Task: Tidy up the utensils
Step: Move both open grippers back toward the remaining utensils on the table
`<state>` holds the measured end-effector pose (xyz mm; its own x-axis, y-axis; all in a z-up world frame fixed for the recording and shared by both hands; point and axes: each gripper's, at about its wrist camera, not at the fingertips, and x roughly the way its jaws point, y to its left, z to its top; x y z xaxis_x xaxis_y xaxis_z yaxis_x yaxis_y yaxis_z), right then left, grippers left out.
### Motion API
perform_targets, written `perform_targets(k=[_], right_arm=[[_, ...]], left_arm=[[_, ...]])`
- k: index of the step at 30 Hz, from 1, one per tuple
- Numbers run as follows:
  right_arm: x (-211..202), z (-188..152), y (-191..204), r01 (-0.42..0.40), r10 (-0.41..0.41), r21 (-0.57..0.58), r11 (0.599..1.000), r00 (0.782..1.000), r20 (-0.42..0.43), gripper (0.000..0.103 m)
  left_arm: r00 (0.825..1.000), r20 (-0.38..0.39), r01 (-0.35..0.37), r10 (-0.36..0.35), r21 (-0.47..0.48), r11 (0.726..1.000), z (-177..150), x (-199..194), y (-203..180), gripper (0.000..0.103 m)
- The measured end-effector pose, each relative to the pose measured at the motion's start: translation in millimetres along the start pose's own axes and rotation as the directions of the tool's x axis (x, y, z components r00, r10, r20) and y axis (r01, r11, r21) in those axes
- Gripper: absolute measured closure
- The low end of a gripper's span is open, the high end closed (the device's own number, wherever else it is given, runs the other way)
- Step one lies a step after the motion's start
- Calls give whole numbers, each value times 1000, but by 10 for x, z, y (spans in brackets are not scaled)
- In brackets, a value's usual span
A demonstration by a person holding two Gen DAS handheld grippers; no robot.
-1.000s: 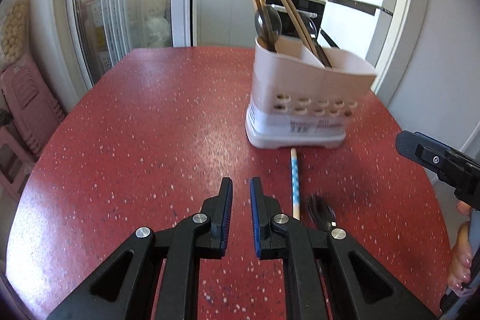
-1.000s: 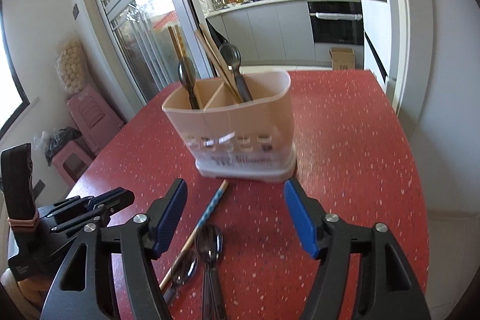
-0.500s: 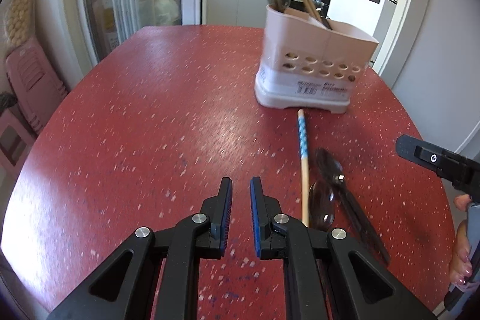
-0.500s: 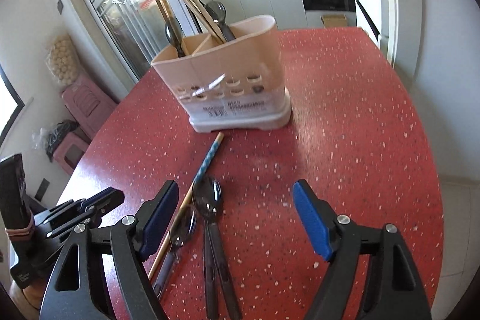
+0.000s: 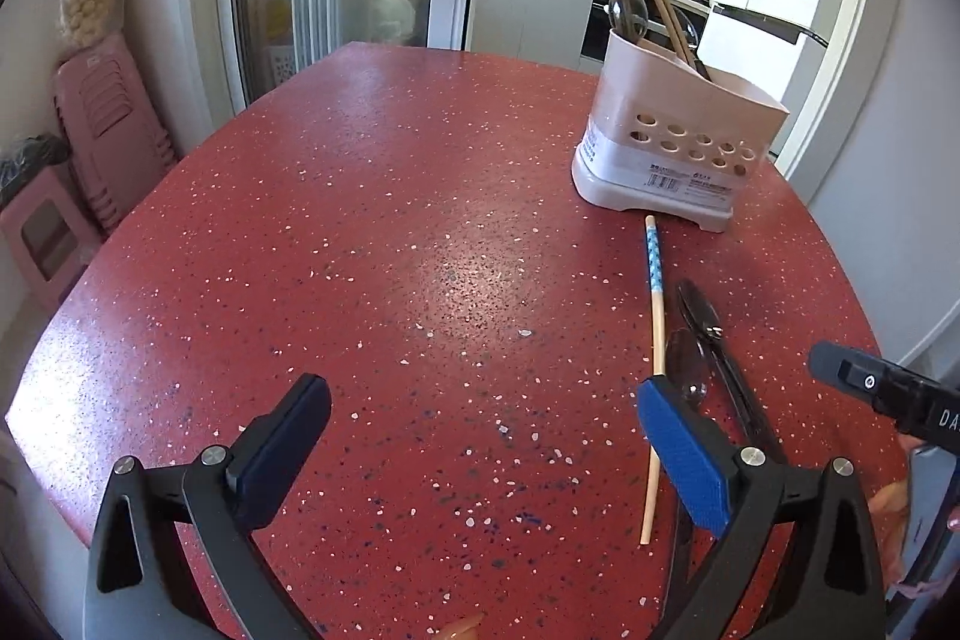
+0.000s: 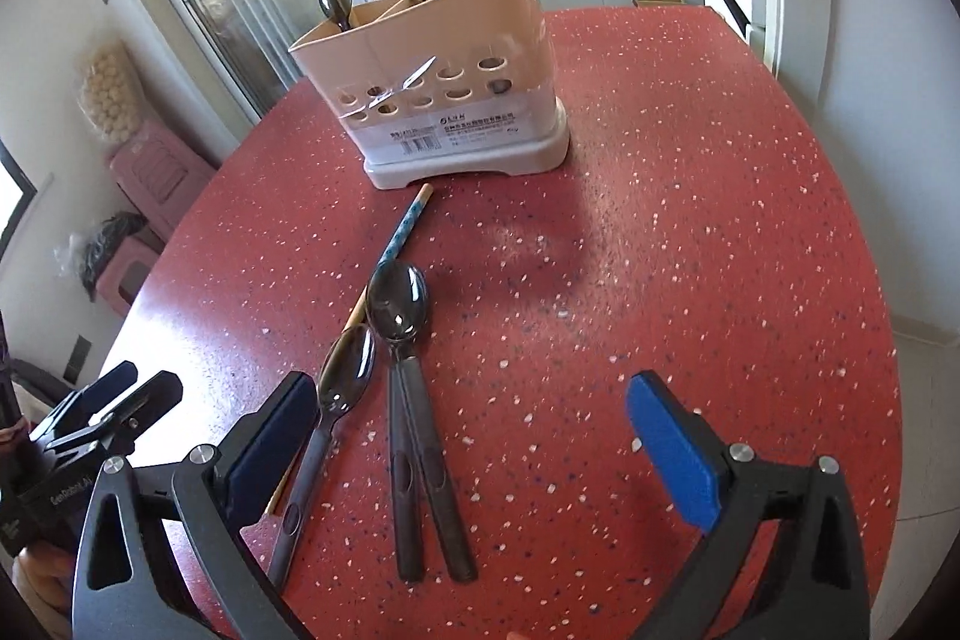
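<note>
While both grippers stand wide apart and empty, their jaws just opened, the spoons and chopstick lie on the counter, handles toward the right gripper, the nearer; the left gripper sits beside them.

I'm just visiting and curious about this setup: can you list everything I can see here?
table: one, red speckled, under everything.
caddy: one, beige, far end of the table, holding chopsticks and spoons.
chopstick: one, wood with a blue patterned end, lying before the caddy.
spoons: three loose, dark, beside the chopstick; two lie stacked.
stools: pink, stacked by the wall.
left gripper: black, blue pads; its jaws have just been opening, nothing between them.
right gripper: same; jaws likewise, over the spoon handles.
</note>
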<state>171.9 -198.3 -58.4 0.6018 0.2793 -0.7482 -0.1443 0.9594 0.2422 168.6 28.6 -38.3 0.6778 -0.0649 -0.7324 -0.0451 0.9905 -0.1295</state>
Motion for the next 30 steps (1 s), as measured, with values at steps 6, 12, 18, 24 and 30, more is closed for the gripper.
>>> perform_targets(k=[6, 12, 18, 24, 30], right_arm=[[-30, 7, 80, 58, -59, -58, 997, 998, -21, 0], [-8, 13, 148, 74, -79, -74, 995, 994, -80, 0], [38, -25, 170, 87, -97, -85, 993, 988, -119, 0], [137, 0, 189, 125, -139, -97, 987, 979, -153, 0], [219, 5, 217, 152, -174, -128, 980, 967, -186, 4]], left_arm=[[1000, -19, 6, -6, 17, 1000, -28, 27, -45, 0], [999, -43, -16, 17, 28, 999, -64, 47, 22, 0], [998, -56, -19, 21, 30, 999, -60, 115, 54, 0], [997, -79, 6, -3, 42, 999, -54, 198, 15, 0], [995, -102, 22, -17, 55, 998, -80, 244, 34, 0]])
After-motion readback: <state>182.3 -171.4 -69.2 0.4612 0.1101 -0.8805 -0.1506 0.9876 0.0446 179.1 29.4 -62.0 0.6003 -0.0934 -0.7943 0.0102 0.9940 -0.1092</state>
